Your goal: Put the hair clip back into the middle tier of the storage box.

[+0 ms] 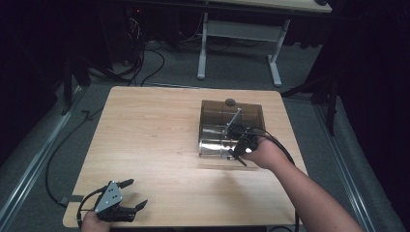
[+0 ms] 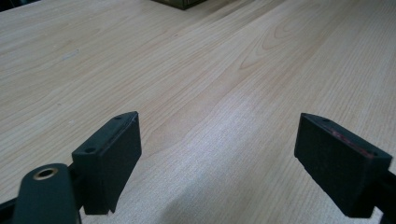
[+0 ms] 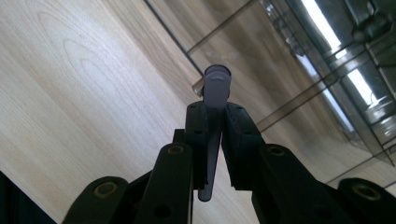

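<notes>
High view: right gripper is sitting at the near edge of the smoky clear plastic box on the wooden table; right gripper view: its jaws are clamping a thin grey plastic stick with a rounded cap, the box lying just beyond; left gripper is resting at the table's near left corner, jaws standing wide apart over bare wood, well apart from the box.

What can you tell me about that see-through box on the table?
The box is smoky brown and looks like clear plastic, standing on the right half of the wooden table. A small dark knob sits at its far top edge. Shiny metal parts and a thin rod show through its walls. The right gripper is at its near side, jaws shut on a slim greyish handle; what that joins is unclear.
</notes>
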Motion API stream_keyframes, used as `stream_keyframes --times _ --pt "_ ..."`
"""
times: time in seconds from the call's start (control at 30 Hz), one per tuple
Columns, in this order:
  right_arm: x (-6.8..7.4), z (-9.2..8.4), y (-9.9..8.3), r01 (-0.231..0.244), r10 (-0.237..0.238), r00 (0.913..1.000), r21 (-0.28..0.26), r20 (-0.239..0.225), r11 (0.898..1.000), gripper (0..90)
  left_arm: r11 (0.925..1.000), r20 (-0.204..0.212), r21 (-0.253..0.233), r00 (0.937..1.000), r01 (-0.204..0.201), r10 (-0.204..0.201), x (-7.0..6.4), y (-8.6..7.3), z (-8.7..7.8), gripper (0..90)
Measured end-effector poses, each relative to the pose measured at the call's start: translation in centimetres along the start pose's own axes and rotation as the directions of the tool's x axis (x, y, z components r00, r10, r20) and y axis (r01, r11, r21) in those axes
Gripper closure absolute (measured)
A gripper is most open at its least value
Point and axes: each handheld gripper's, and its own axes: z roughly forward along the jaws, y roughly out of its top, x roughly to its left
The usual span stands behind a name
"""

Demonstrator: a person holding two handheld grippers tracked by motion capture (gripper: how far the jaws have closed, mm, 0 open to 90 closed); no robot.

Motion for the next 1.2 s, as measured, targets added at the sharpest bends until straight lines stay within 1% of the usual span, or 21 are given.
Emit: stream_keyframes --times 0.4,0.47,0.5,0.57,0.6,0.63,0.67,0.7,0.73,0.77,0.8,0.83,0.87,0.93,1.03,1.1,1.13,1.17,1.2 --pt "-0.3 0.5 2.1 0.006 -0.006 1.0 -0.005 -0.003 1.0 80.8 1.0 0.003 0.004 1.0 -0.001 0.001 0.0 0.0 0.0 15.1" --pt "-0.4 0.5 2.4 0.011 -0.011 0.9999 -0.004 0.003 1.0 80.8 1.0 0.002 0.0 1.0 0.002 -0.002 0.0 0.0 0.0 15.1" --pt "-0.5 0.5 2.5 0.006 -0.006 1.0 -0.002 0.003 1.0 80.8 1.0 0.002 0.0 1.0 0.003 -0.003 0.0 0.0 0.0 15.1" --pt "-0.8 0.6 2.8 0.011 -0.011 0.9999 -0.012 0.003 1.0 80.8 1.0 0.002 0.0 1.0 0.003 -0.003 0.0 0.0 0.0 15.1" --pt "-0.9 0.6 2.9 0.005 -0.005 1.0 -0.013 0.003 1.0 80.8 1.0 0.002 0.0 1.0 0.003 -0.003 0.0 0.0 0.0 15.0" --pt "-0.9 0.5 3.0 -0.023 0.023 0.9997 -0.01 0.003 1.0 80.8 1.0 0.002 0.0 1.0 0.003 -0.003 0.0 0.0 0.0 15.1" --pt "-1.1 0.6 3.2 -0.001 0.002 1.0 -0.017 0.002 1.0 80.8 1.0 0.001 0.0 1.0 0.003 -0.003 0.0 0.0 0.0 15.1" --pt "-1.2 0.6 3.3 -0.006 0.006 1.0 -0.016 0.006 1.0 80.8 1.0 0.003 0.002 1.0 0.002 -0.002 0.0 0.0 0.0 15.0" --pt "-1.4 0.7 3.4 0.005 -0.005 1.0 -0.014 0.008 1.0 80.8 1.0 0.002 0.002 1.0 0.002 -0.002 0.0 0.0 0.0 15.1" --pt "-1.5 0.8 3.5 -0.004 0.004 1.0 -0.013 0.006 1.0 80.8 1.0 0.002 0.001 1.0 0.001 -0.001 0.0 0.0 -0.1 15.0" --pt "-1.7 0.8 3.5 0.0 0.0 1.0 -0.015 0.004 1.0 80.8 1.0 0.002 0.001 1.0 0.002 -0.002 0.0 0.0 -0.1 15.1" --pt "-1.9 0.8 3.6 -0.006 0.006 1.0 -0.015 0.004 1.0 80.8 1.0 0.002 0.001 1.0 0.003 -0.003 0.0 0.0 -0.1 15.0" --pt "-2.1 0.9 3.6 -0.003 0.003 1.0 -0.026 0.001 1.0 80.8 1.0 0.002 0.0 1.0 0.003 -0.003 0.0 0.0 -0.1 15.0" --pt "-2.3 0.9 3.7 -0.025 0.025 0.9997 -0.018 0.002 1.0 80.8 1.0 0.002 0.001 1.0 0.004 -0.004 0.0 0.0 -0.1 15.1" --pt "-2.4 1.1 3.8 -0.041 0.041 0.9992 -0.014 0.003 0.999 80.8 1.0 0.003 0.002 1.0 0.005 -0.005 0.0 0.0 -0.1 15.1" --pt "-2.6 1.3 3.9 -0.004 0.004 0.9999 -0.02 0.01 1.0 80.7 1.0 0.002 0.002 1.0 0.004 -0.004 0.0 0.0 -0.1 15.1" --pt "-2.6 1.4 3.9 -0.001 0.001 0.9999 -0.022 0.013 1.0 80.7 1.0 0.002 0.001 1.0 0.004 -0.004 0.0 0.0 -0.1 15.1" --pt "-2.7 1.5 4.0 -0.003 0.003 0.9999 -0.018 0.012 1.0 80.7 1.0 0.002 0.001 1.0 0.005 -0.005 0.0 0.0 -0.1 15.1" --pt "-2.5 1.6 4.0 -0.033 0.033 0.9993 -0.006 0.015 0.999 80.7 1.0 0.001 0.0 1.0 0.005 -0.005 0.0 0.0 -0.1 15.0"
